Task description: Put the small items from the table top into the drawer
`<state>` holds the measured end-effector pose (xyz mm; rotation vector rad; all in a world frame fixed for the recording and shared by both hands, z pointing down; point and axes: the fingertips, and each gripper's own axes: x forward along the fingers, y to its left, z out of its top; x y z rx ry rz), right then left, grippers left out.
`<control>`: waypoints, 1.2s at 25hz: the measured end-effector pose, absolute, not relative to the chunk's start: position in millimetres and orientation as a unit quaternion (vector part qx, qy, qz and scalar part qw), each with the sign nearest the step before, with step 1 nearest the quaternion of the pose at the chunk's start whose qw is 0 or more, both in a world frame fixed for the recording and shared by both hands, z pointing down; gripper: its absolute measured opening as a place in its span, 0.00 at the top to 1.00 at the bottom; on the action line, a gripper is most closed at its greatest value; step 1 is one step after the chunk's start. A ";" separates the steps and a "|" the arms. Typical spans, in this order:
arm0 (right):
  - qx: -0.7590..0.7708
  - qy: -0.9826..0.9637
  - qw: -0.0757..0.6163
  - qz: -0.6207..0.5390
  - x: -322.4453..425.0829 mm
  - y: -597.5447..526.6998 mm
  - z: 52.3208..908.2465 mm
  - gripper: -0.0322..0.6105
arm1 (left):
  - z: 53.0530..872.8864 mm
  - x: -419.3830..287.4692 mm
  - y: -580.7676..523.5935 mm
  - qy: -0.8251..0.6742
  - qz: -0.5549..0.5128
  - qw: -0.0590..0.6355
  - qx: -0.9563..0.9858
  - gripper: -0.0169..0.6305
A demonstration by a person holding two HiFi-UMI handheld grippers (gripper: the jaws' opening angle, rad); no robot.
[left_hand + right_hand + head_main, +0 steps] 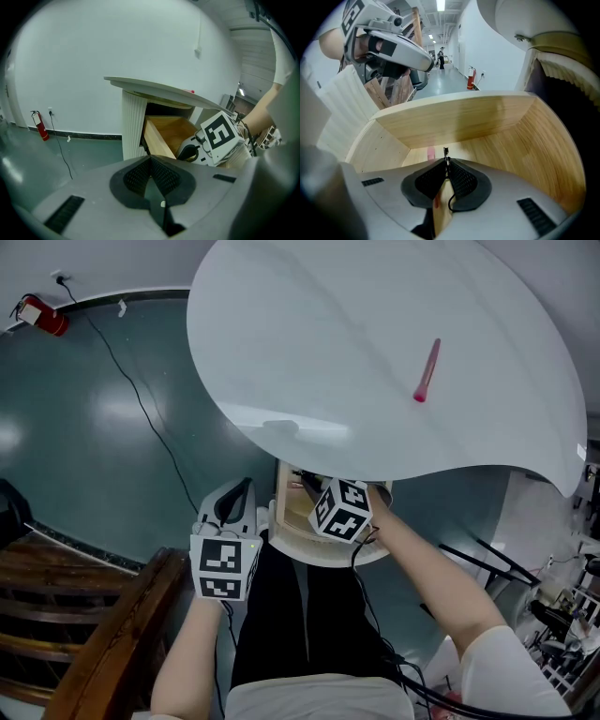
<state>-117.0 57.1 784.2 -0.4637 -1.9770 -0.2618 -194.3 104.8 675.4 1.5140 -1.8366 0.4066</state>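
The right claw (pixel 446 161) is nearly closed, pinching a thin black item (pixel 446 151) that pokes out past the tips, with a loop of it tucked between the pads. It points steeply down inside the open drawer (pixel 487 117). A pink bit (pixel 431 152) shows just beyond the tips. I cannot tell whether it lies on the drawer floor or belongs to what is held. The left claw (pixel 150 161) is fully closed on nothing and hangs just outside the drawer front.

The main risk I see is at release. The looped part could snag on the ribbed pads and ride back out with the claw. A tilted lift could also knock the drawer wall, or the tabletop (pixel 328 352) that overhangs it.

On the tabletop a pink pen (pixel 427 370) lies alone, well apart from the drawer and not yet stowed. It could roll on that smooth surface if nudged off-centre.

Farther off, a cable (pixel 141 409) runs across the floor towards a fire extinguisher (pixel 42 315) by the wall. Neither blocks the work.
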 end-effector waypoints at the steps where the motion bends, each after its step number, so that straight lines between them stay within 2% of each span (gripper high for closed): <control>1: -0.194 -0.825 0.520 -0.109 -117.1 57.7 784.6 0.88 | 675.8 -194.6 105.3 -0.711 0.157 0.356 0.585 0.94; 30: -0.201 -0.814 0.530 -0.127 -107.3 60.8 768.5 0.88 | 669.7 -196.3 116.2 -0.712 0.156 0.355 0.585 0.94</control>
